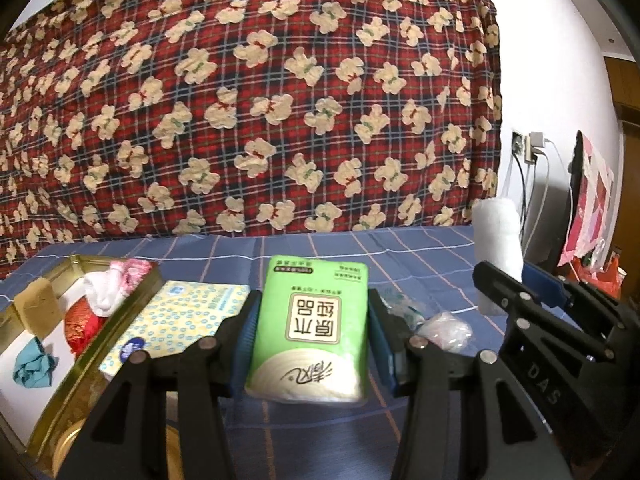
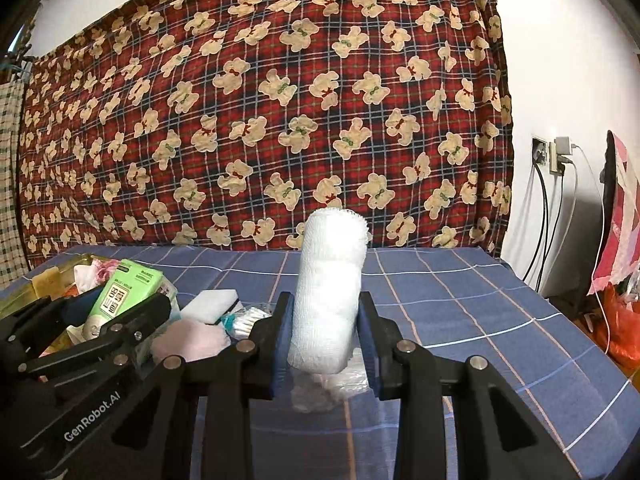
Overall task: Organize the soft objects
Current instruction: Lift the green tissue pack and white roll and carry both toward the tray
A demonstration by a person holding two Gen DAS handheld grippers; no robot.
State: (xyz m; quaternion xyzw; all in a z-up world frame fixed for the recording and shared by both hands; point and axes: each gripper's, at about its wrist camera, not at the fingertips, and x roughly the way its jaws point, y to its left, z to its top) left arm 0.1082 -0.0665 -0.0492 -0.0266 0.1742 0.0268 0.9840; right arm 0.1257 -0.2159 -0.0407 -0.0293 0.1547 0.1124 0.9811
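Bare blue checked table (image 2: pixel 460 320) ahead of both, left gripper (image 1: pixel 310 344) fingers clamped on the green tissue pack (image 1: pixel 310 320), right gripper (image 2: pixel 326 344) fingers on the white gauze roll (image 2: pixel 330 288), tilted slightly down.

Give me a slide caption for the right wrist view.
Right gripper clamps upright white gauze roll above blue checked cloth.

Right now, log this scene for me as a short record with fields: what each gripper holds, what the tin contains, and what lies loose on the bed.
left gripper: shut on the green plastic tissue pack, held above the bedsheet
right gripper: shut on the white gauze bandage roll, standing upright between the pads
surface: blue checked bedsheet
container: open gold metal tin at left
tin contents: white sock, red embroidered pouch, crumpled teal cloth
loose items: yellow dotted tissue pack, white sponge block, pink cloth
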